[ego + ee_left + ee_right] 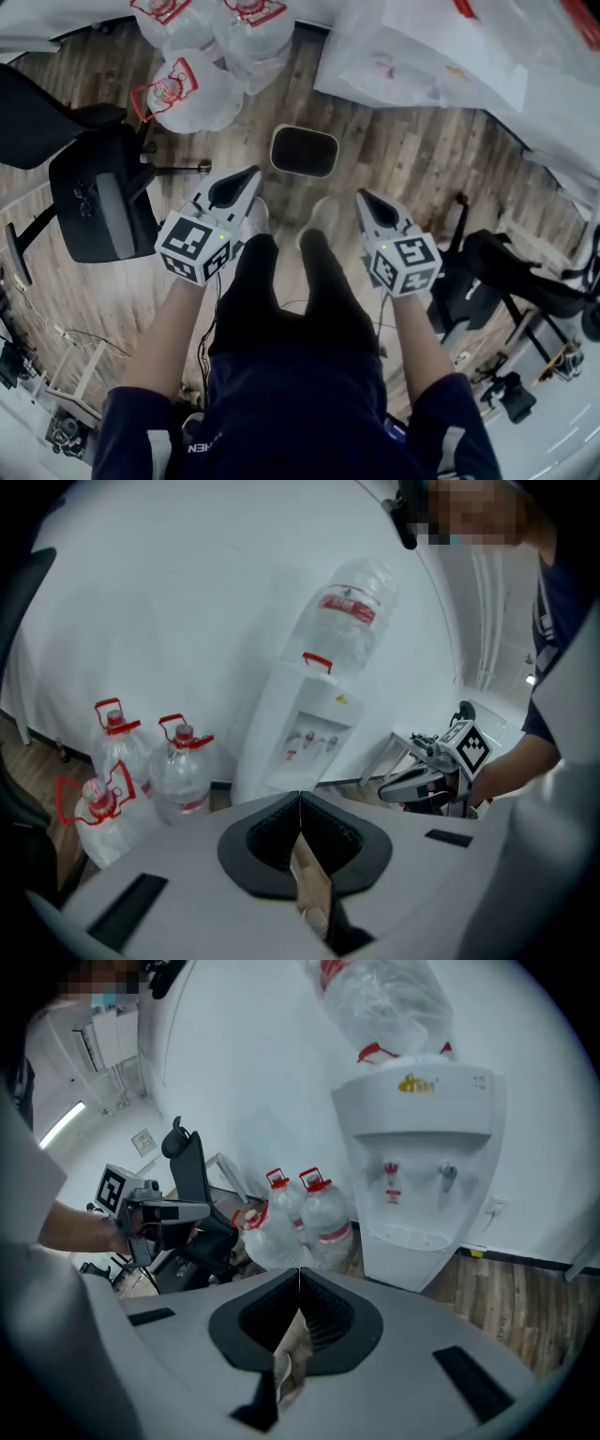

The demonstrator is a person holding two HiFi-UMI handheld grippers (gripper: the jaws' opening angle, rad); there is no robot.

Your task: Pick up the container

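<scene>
Over the floor (403, 155) near the container (304, 150), left claw (253, 174) and right claw (362, 195) are pressed together.

You hold the grey-and-black left gripper (251, 174) and grey-and-black right gripper (363, 196) side by side, jaws together, empty.

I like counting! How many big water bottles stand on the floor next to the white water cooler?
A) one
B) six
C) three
C: three red-handled bottles cluster together beside the water cooler.
</scene>
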